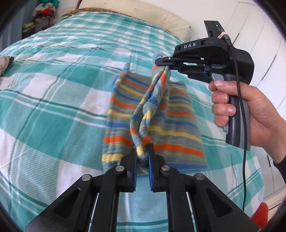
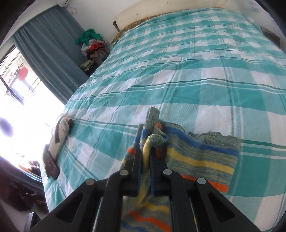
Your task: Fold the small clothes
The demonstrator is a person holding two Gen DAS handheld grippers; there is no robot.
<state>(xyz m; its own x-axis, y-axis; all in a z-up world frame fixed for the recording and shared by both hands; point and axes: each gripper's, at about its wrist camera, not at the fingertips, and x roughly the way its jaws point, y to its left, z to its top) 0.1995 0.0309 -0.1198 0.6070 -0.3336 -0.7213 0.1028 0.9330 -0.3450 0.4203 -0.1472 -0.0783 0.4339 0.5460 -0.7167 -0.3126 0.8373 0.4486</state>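
Note:
A small knitted striped garment (image 1: 178, 125) in blue, yellow, orange and grey-green lies on the bed. My left gripper (image 1: 143, 153) is shut on its near edge. My right gripper (image 1: 163, 65), held by a hand, is shut on the far edge, so a twisted band of the knit hangs lifted between the two over the flat part. In the right wrist view my right gripper (image 2: 147, 151) pinches a bunched fold of the striped garment (image 2: 202, 157), whose rest lies flat to the right.
The bed is covered by a teal and white checked blanket (image 1: 53, 100). A cream pillow (image 1: 152, 16) lies at the head. A small garment (image 2: 59, 135) and a dark phone-like thing (image 2: 51, 167) lie at the bed's left edge. A clothes pile (image 2: 93, 46) stands by the curtain.

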